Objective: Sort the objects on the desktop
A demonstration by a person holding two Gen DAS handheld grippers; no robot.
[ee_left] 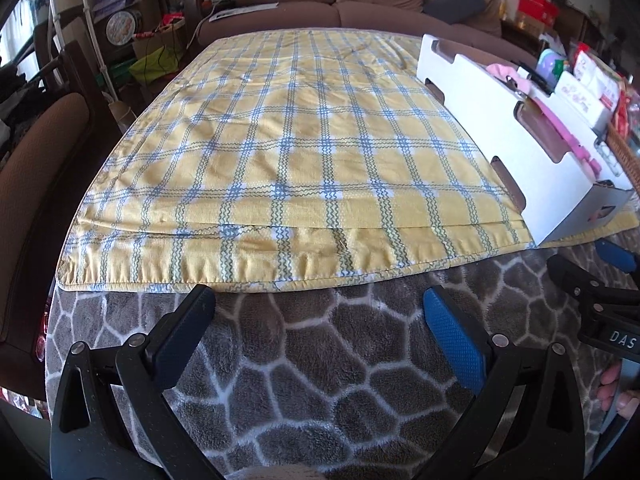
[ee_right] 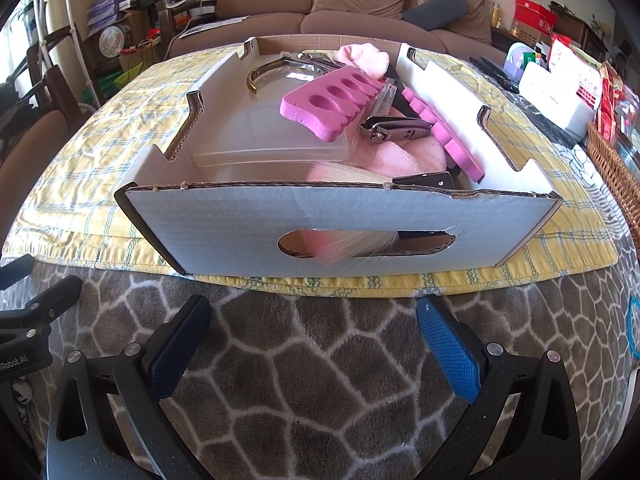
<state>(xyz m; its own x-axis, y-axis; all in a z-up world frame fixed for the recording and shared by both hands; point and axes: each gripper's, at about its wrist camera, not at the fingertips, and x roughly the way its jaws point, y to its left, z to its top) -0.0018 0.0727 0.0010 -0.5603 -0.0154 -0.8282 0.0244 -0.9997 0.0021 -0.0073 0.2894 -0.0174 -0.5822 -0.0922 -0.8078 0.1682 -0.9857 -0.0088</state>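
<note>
A white cardboard box [ee_right: 224, 224] stands on the yellow checked cloth [ee_right: 100, 128], straight ahead of my right gripper [ee_right: 314, 344], which is open and empty over the grey patterned blanket [ee_right: 320, 380]. Inside the box lie a pink foam toe separator [ee_right: 320, 104], a second toe separator [ee_right: 444, 136], a nail clipper [ee_right: 396, 128], pink cloth [ee_right: 400, 156], a fluffy brush [ee_right: 344, 248] and a clear plastic tray [ee_right: 272, 136]. In the left wrist view the box [ee_left: 492, 128] sits at the right. My left gripper [ee_left: 320, 332] is open and empty, short of the cloth's [ee_left: 280, 140] near hem.
A brown sofa [ee_right: 360, 4] runs behind the table. A wicker basket [ee_right: 616, 172] and white containers [ee_right: 556, 96] crowd the right edge. A brown chair [ee_left: 36, 168] stands at the left. The right gripper's body [ee_left: 600, 292] shows at the left view's right edge.
</note>
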